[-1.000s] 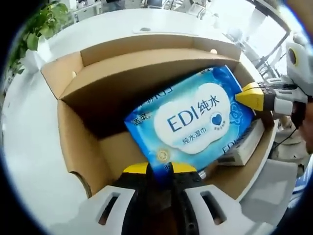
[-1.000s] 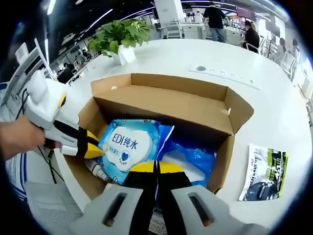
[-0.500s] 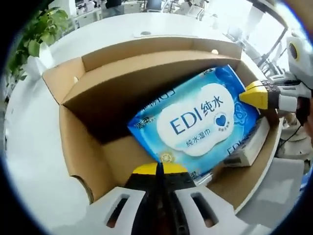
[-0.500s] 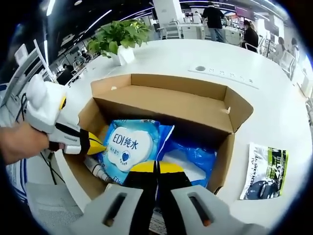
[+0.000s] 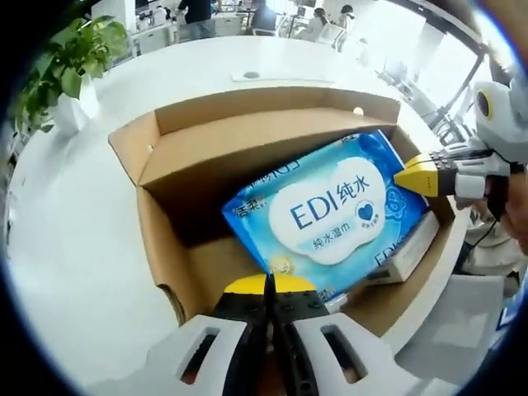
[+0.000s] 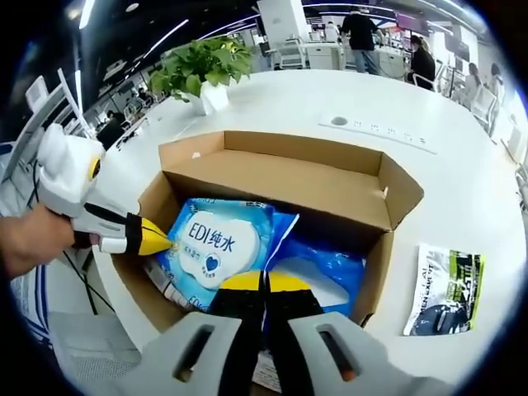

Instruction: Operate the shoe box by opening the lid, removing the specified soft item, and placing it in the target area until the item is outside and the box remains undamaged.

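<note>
An open brown cardboard box (image 5: 165,239) (image 6: 330,177) stands on a white table, its lid flap folded back. Inside lies a blue wipes pack (image 5: 330,214) (image 6: 210,247) with a white "EDI" label, tilted up from the box floor. My left gripper (image 5: 268,285) is shut on the pack's near edge; in the right gripper view it enters from the left, its yellow tip (image 6: 153,242) at the pack's side. My right gripper (image 6: 264,282) is shut at the pack's other corner, seen as a yellow tip (image 5: 421,176). More blue wrapping (image 6: 326,268) and a white packet (image 5: 408,252) lie beneath.
A potted plant (image 5: 70,74) (image 6: 202,62) stands on the round white table (image 5: 66,247) beyond the box. A printed sachet (image 6: 445,289) lies to the right of the box. A socket strip (image 6: 379,132) sits behind it. People stand far back.
The left gripper's jaws, apart around the pack's edge a second ago, have closed on it. The left camera has drawn back a little, and the pack sits slightly higher in the box.
</note>
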Tool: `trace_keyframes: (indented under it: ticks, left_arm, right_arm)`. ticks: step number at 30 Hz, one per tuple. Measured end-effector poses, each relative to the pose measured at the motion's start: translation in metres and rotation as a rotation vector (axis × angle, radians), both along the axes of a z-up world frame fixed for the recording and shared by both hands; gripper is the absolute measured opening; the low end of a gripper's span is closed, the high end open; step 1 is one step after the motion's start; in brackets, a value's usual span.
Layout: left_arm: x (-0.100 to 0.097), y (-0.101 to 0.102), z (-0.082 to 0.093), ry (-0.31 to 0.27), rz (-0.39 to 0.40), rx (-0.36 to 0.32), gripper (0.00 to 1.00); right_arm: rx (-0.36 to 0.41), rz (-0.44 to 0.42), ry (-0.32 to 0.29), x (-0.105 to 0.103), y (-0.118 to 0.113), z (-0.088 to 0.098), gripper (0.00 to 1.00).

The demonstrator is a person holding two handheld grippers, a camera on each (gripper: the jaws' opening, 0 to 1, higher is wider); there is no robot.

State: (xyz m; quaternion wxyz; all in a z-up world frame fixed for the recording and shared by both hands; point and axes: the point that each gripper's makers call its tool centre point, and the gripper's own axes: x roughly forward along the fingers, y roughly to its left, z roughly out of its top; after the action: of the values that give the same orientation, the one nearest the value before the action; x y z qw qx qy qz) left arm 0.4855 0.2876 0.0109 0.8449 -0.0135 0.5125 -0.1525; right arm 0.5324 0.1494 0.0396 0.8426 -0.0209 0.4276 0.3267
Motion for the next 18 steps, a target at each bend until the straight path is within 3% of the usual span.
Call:
trace_keyframes:
  ticks: [18]
  left_arm:
    - [0.003,-0.013,0.074,-0.120,0.015,-0.093,0.00]
  right_arm:
    - [0.040,-0.048,-0.024,0.001,-0.017,0.041,0.00]
